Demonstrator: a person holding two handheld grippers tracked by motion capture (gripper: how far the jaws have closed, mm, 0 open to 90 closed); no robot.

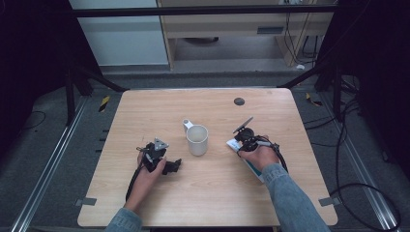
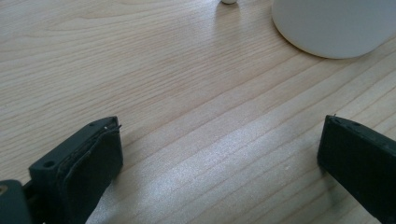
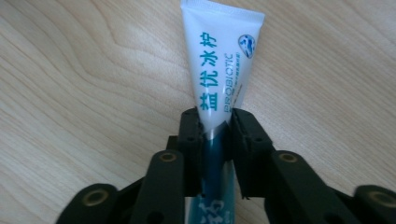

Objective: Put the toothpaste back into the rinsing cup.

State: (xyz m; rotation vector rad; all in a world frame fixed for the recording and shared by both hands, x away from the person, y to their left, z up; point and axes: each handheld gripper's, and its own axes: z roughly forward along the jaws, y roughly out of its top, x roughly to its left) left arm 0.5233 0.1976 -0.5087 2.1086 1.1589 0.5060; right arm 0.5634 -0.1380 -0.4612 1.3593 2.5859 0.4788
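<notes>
A white toothpaste tube [image 3: 219, 56] with teal lettering lies flat on the wooden table, right of centre [image 1: 253, 170]. My right gripper [image 3: 215, 116] is shut on it: both black pads press the tube's sides about midway along, with the flat crimped end pointing away. In the high view the right gripper [image 1: 241, 146] sits just right of a white mug [image 1: 197, 139] that stands upright at the table's middle. My left gripper [image 1: 172, 166] rests low on the table, left of and nearer than the mug, its jaws spread wide [image 2: 224, 144] over bare wood. The mug's base [image 2: 334, 23] lies just ahead.
A small black round disc [image 1: 239, 101] sits near the table's far edge. The table [image 1: 145, 111] is light wood with bare room at the far left and along the front. Cables trail over the floor to the right [image 1: 358, 183].
</notes>
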